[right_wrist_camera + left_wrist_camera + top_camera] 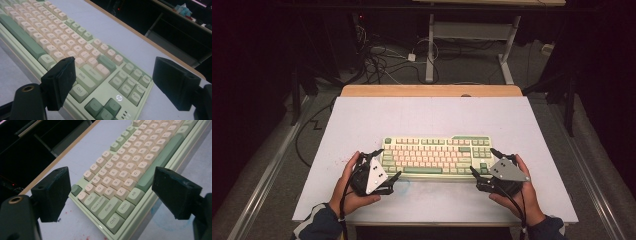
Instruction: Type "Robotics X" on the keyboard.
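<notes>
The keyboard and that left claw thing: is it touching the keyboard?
Cannot tell. In the left gripper view the left gripper has its jaws spread wide either side of the keyboard corner, but neither contact nor gap shows plainly.

Keyboard (437,156): sole obstacle, near the surface (427,115)'s front edge. Bare room lay behind it to the far edge and corners.

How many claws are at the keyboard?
2: left claw open at the keyboard's left end, right claw open at its right end.
</notes>
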